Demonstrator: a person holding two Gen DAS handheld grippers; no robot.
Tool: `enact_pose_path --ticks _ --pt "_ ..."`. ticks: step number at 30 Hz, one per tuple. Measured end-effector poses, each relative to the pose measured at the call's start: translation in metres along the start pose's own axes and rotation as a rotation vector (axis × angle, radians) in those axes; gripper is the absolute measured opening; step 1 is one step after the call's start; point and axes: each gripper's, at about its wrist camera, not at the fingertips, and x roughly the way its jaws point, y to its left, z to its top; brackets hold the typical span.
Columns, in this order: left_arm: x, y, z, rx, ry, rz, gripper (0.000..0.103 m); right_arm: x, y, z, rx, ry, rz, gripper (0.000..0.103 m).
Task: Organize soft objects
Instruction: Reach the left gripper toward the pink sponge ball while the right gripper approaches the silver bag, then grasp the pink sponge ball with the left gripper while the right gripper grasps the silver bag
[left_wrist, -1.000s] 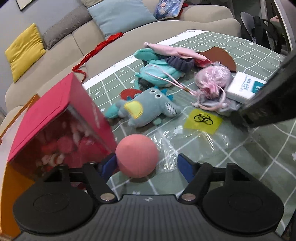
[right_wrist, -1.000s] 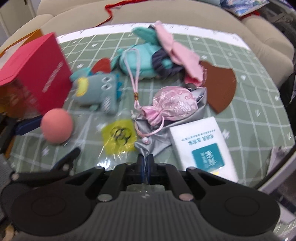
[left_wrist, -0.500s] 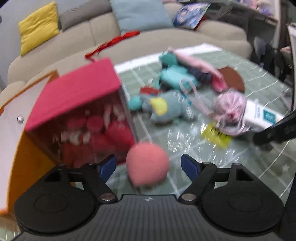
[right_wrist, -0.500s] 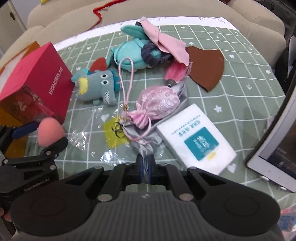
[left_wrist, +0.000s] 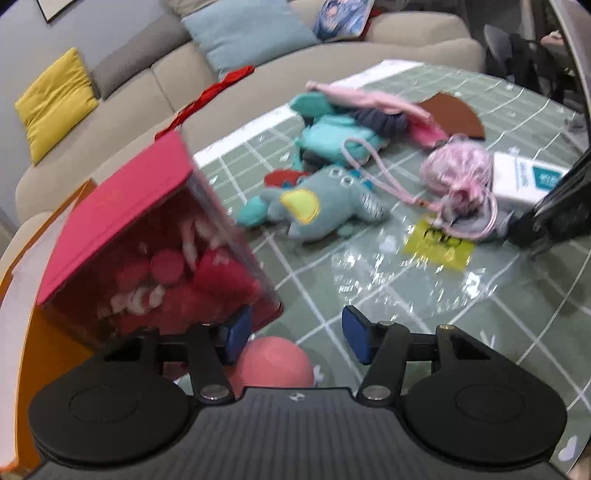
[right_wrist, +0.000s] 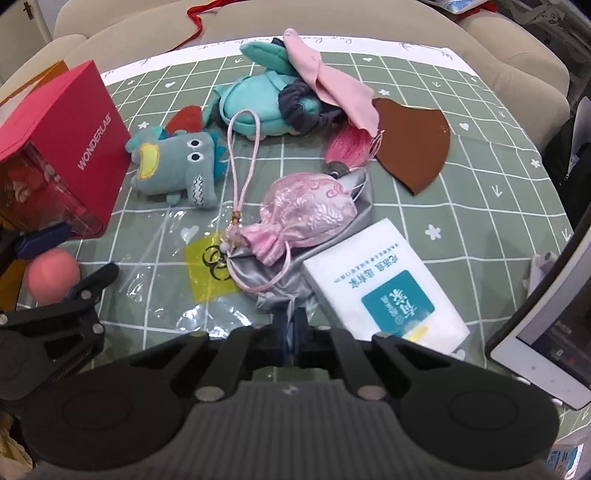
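A pink foam ball (left_wrist: 275, 363) lies low between the blue pads of my left gripper (left_wrist: 295, 332), close to the left pad and clear of the right one. The jaws are closing. A red box (left_wrist: 122, 214) with a clear front stands tilted just left of it. On the green checked tablecloth lie a grey plush monster (right_wrist: 177, 166), a teal plush (right_wrist: 258, 103) under a pink cloth (right_wrist: 332, 81), and a pink drawstring pouch (right_wrist: 310, 214) on a grey satin pouch (right_wrist: 280, 280). My right gripper (right_wrist: 293, 325) is shut at the grey pouch's near edge; whether it pinches anything is hidden.
A clear plastic bag with a yellow hazard label (right_wrist: 208, 266) is spread in front. A white tissue pack (right_wrist: 384, 284), a brown mask (right_wrist: 413, 144) and a tablet (right_wrist: 554, 332) lie to the right. An orange bag (left_wrist: 33, 332) stands left; a sofa (left_wrist: 258, 85) lies behind.
The pink ball has slipped from ahead of the left pads to low between them, near the gripper's body. The red box now stands closer. The right gripper stays shut.
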Motion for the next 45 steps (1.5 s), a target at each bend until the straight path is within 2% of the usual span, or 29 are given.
enact_pose_path --ticks 3,10,11,12,13,16,20,22,24,26,29,30,32,35,38,42,45 --pt "-0.001 0.000 -0.005 0.015 -0.016 0.027 0.073 -0.001 -0.001 -0.001 0.007 -0.002 0.000 0.000" --pt "-0.004 0.015 -0.003 -0.060 -0.035 -0.031 0.068 -0.003 -0.004 -0.002 0.028 -0.006 0.015 0.000" --pt "-0.008 0.018 -0.004 -0.073 -0.059 -0.061 0.073 -0.004 -0.004 -0.003 0.032 -0.007 0.016 0.000" --pt "-0.013 0.022 -0.005 -0.091 -0.082 -0.085 0.090 -0.004 -0.005 -0.003 0.037 -0.007 0.019 0.000" --pt "-0.018 0.026 -0.007 -0.107 -0.096 -0.091 0.098 -0.004 -0.006 -0.003 0.042 -0.007 0.023 0.000" --pt "-0.027 0.032 -0.010 -0.113 -0.111 -0.073 0.100 -0.004 -0.007 -0.003 0.053 -0.010 0.031 0.000" --pt "-0.023 0.029 -0.011 -0.086 -0.073 -0.058 0.100 -0.005 -0.008 -0.002 0.057 -0.013 0.043 0.000" --pt "-0.014 0.028 -0.012 -0.095 -0.026 -0.055 0.097 -0.006 -0.008 -0.003 0.056 -0.013 0.045 0.000" --pt "-0.006 0.028 -0.015 -0.110 0.034 -0.023 0.084 -0.005 -0.010 -0.003 0.062 -0.009 0.054 0.000" --pt "-0.005 0.031 -0.019 -0.139 0.033 -0.016 0.082 -0.004 -0.011 -0.003 0.071 -0.005 0.055 0.000" --pt "-0.003 0.041 -0.023 -0.203 0.046 -0.039 0.061 -0.005 -0.011 -0.002 0.074 -0.013 0.058 0.000" --pt "-0.002 0.044 -0.023 -0.229 0.049 -0.056 0.058 -0.006 -0.011 -0.002 0.071 -0.017 0.058 0.000" --pt "-0.002 0.047 -0.024 -0.263 0.045 -0.067 0.057 -0.009 -0.010 -0.002 0.061 -0.031 0.060 0.000" --pt "-0.002 0.046 -0.023 -0.254 0.039 -0.099 0.056 -0.016 -0.008 -0.002 0.046 -0.034 0.082 0.000" --pt "-0.001 0.048 -0.018 -0.294 0.074 -0.112 0.056 -0.029 -0.005 0.000 0.039 -0.046 0.065 0.000" --pt "-0.005 0.063 -0.014 -0.404 0.144 -0.103 0.054 -0.052 -0.005 0.004 0.080 -0.070 0.076 0.000" --pt "-0.016 0.072 0.001 -0.402 0.157 -0.095 0.054 -0.070 -0.002 0.008 0.091 -0.091 0.074 0.000"
